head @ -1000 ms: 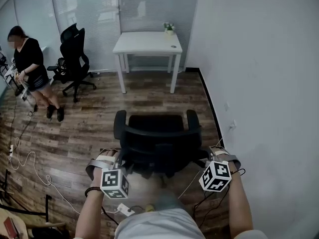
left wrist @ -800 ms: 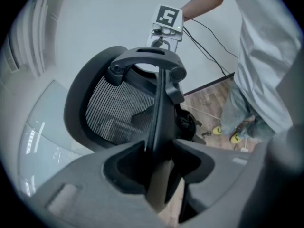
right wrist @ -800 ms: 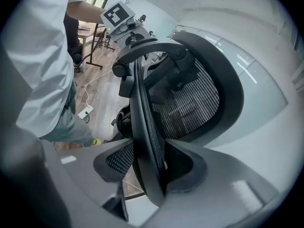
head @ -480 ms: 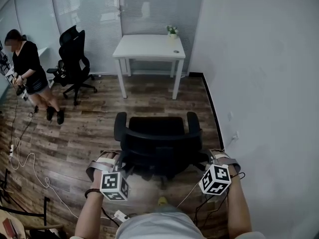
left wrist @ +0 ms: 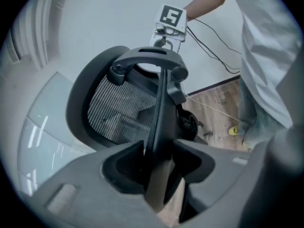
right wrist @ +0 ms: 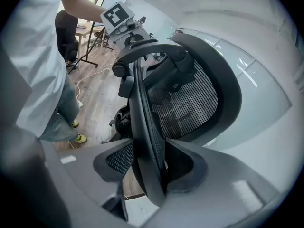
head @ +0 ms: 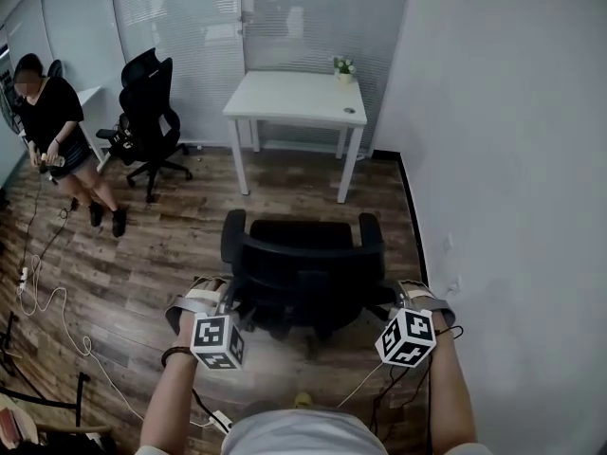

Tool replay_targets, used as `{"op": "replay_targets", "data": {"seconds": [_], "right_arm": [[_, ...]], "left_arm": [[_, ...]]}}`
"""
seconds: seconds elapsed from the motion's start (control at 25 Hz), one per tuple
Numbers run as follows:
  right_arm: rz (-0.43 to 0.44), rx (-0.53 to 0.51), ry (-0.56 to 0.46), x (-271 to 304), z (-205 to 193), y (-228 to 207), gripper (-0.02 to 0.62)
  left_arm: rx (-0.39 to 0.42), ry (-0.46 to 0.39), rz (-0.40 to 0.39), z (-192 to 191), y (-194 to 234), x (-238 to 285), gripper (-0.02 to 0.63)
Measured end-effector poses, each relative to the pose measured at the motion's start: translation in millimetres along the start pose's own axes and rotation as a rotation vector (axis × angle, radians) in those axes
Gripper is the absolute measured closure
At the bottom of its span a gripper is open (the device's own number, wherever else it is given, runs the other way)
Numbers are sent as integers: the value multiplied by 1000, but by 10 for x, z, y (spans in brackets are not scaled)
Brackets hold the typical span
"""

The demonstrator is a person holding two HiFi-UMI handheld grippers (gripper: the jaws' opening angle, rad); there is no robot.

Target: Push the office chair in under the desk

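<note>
"Black mesh in a curved plastic frame?"
"Yes, the office chair (head: pixel 302 268), on wood-plank floor (head: pixel 171 245), well short of the white desk (head: pixel 294 98)."
"Jaws?"
"Closed: the left gripper (left wrist: pixel 159 175) and right gripper (right wrist: pixel 151 167) each clamp a side edge of its back. Their own views show that, and the weave."
"Changed?"
"It stands nearer the desk than a second ago. Only the head view shows the desk."
</note>
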State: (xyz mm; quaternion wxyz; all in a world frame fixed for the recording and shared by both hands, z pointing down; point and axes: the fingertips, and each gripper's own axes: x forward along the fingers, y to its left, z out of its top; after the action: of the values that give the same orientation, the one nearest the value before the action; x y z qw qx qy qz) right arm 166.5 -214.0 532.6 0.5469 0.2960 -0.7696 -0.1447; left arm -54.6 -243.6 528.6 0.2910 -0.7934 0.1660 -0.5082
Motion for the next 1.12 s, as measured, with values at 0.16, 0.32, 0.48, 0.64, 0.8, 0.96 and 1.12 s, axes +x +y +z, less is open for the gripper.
{"op": "replay_targets", "data": {"seconds": [0.16, 0.32, 0.48, 0.64, 0.8, 0.96, 1.12], "right_arm": [[-11, -13, -13, 215, 11, -311, 399], [-10, -11, -11, 414, 51, -580, 397], [-15, -5, -8, 648, 63, -883, 394], [-25, 3, -4, 899, 129, -1205, 393], [-23, 15, 9, 1178, 269, -1592, 391], [-28, 27, 17, 1450, 294, -1826, 391], [-28, 41, 26, 1732, 441, -2187, 391]], "left_arm": [[-14, 15, -8, -76, 280, 212, 423], [-11, 1, 6, -167, 541, 383, 423], [-1, -9, 19, -254, 831, 599, 423], [3, -11, 20, -393, 1168, 818, 423], [1, -13, 15, -597, 1587, 1028, 422], [11, -14, 10, -733, 1833, 1266, 422], [17, -22, 9, -953, 2246, 1491, 422]]}}
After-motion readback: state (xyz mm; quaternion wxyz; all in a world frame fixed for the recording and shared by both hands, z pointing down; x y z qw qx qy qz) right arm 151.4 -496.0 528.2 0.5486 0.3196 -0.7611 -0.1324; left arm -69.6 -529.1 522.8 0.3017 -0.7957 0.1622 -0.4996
